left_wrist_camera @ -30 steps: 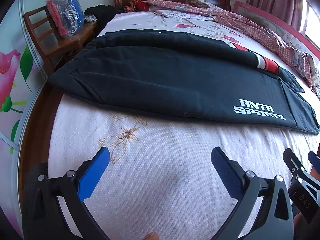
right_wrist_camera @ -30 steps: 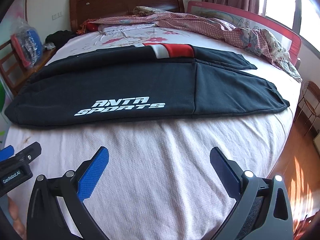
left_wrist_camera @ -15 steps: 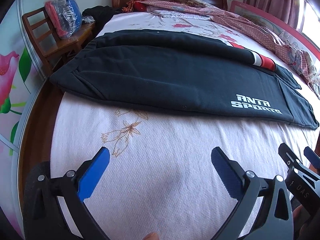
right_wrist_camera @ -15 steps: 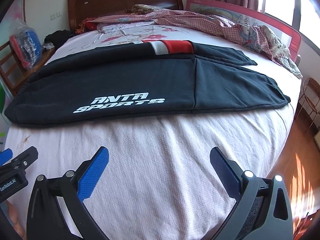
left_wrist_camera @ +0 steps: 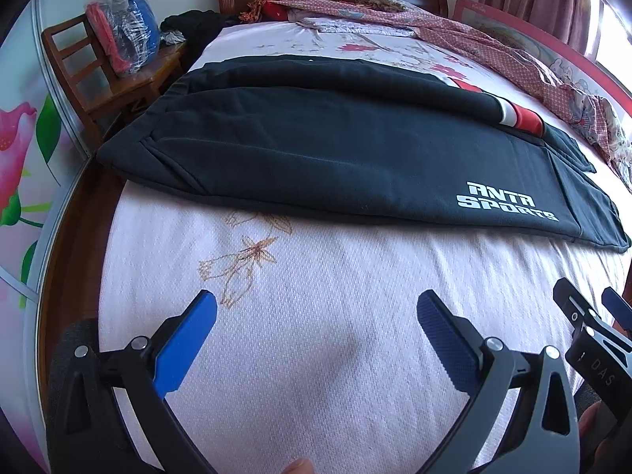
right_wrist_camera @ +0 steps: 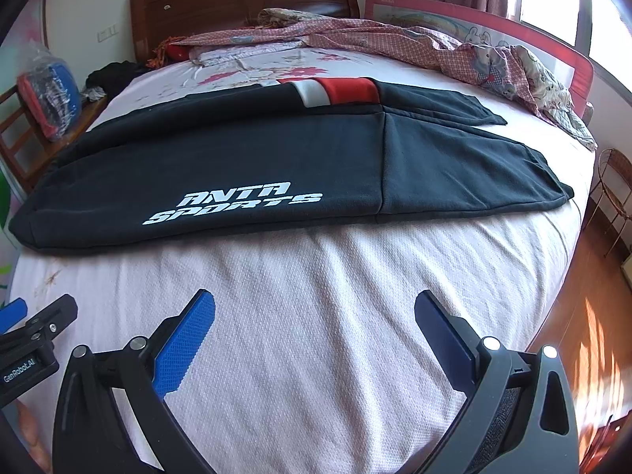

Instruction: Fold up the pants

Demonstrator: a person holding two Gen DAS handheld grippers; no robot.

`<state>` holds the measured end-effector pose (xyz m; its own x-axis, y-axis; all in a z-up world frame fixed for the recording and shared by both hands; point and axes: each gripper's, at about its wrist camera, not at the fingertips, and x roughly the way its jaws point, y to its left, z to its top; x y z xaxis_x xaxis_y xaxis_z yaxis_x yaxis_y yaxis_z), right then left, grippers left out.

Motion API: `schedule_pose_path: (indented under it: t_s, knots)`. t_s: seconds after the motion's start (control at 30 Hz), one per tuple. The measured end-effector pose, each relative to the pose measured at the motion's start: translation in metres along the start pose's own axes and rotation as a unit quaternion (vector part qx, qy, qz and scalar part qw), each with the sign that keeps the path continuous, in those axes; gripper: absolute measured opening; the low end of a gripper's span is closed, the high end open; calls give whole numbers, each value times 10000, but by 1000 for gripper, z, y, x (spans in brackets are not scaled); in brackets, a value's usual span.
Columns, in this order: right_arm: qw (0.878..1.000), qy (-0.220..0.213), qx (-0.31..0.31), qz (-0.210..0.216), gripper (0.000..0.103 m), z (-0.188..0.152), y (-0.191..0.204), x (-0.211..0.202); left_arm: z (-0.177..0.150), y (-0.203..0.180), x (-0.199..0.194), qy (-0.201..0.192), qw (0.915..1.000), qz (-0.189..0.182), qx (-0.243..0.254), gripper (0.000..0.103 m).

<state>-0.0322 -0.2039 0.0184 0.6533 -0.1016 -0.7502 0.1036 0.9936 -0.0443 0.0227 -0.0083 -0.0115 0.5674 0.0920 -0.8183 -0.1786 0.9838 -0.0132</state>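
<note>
Black pants (left_wrist_camera: 316,146) with a white "ANTA SPORTS" print lie flat across the bed, one leg folded over the other, a red and white band at the far edge; they also show in the right wrist view (right_wrist_camera: 276,166). My left gripper (left_wrist_camera: 316,308) is open and empty, above the bare pink sheet short of the pants' near edge. My right gripper (right_wrist_camera: 315,306) is open and empty, likewise short of the pants. The right gripper's tips show at the right edge of the left wrist view (left_wrist_camera: 588,316).
The bed (right_wrist_camera: 316,276) has a wooden headboard (right_wrist_camera: 245,4) and a red side rail (right_wrist_camera: 474,15). A checked quilt (right_wrist_camera: 454,51) lies bunched along the far right. A wooden chair (left_wrist_camera: 106,79) with a plastic bag stands at the left. Wooden floor lies right of the bed.
Both grippers have drawn back a little from the pants, which now sit slightly farther up in both views. The jaws stay open.
</note>
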Motion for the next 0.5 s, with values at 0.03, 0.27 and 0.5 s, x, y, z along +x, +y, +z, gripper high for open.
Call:
schedule_pose_path:
  t_s: [0.03,0.27,0.5]
  knots:
    - [10000,5,5,14,100,1,0,0,0,0,0,5,10000,-6,-5,101]
    - [10000,-5,6,25,100,1,-1,0,-1,-1,0,5,10000,-24,13,101]
    - [10000,-9,7,18,100,1,-1,0,-1,-2,0,15,10000,-10,17,101]
